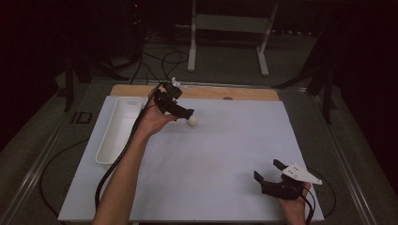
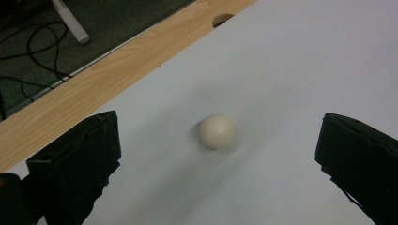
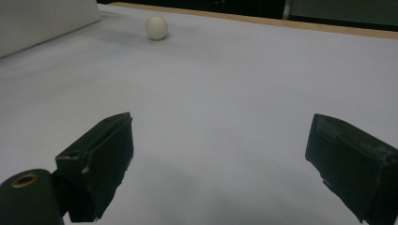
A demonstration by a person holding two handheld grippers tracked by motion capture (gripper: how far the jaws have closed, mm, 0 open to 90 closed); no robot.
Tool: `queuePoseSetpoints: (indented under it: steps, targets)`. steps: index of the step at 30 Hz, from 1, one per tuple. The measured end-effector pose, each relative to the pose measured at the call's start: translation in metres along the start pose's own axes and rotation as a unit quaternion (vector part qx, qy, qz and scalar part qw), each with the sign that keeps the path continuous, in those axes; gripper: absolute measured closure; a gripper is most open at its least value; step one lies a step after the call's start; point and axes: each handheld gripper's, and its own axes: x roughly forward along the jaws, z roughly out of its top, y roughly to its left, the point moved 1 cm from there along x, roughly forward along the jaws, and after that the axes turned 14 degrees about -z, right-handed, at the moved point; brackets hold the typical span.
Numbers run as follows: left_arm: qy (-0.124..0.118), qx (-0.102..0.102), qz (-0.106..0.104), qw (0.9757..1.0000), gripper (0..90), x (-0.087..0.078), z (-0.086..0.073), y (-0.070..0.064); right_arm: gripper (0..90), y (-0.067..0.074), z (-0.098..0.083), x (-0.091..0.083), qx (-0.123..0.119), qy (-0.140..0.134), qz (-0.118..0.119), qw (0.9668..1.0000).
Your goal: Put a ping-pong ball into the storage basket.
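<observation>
High view: a small white ball [image 1: 192, 121] lies on the white table [image 1: 225, 154], toward the far left, a little to the right of a long white tray [image 1: 118, 129]. The left gripper [image 1: 187, 114] reaches over from the tray side, and its tips are just beside the ball without holding it. The right gripper [image 1: 270, 169] rests near the front right corner, jaws spread wide, well apart from the ball. The left hand is plainly the nearer one, so any grasp looks like its job.

Left gripper view: the ball [image 2: 216, 131] sits straight ahead, between the lines of the two black jaws and a little beyond their tips. The jaws stand wide, with clear table on both sides of the ball. Being round, it has no long axis to line up with; a short push forward should bring it between the jaws. A wooden strip [image 2: 108, 79] runs along the table edge beyond.

Right gripper view: the jaws are wide and hold nothing. The ball [image 3: 156, 27] shows far off at the upper left, near the tray wall [image 3: 42, 18].
</observation>
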Motion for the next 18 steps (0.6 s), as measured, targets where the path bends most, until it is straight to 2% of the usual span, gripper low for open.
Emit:
queuePoseSetpoints:
  steps: [18]
  targets:
    - [0.014,-0.006,-0.004,0.9999,1.2,0.024,0.001,0.006,7.6,0.0,0.0,0.001,0.0,0.0,0.001,1.0]
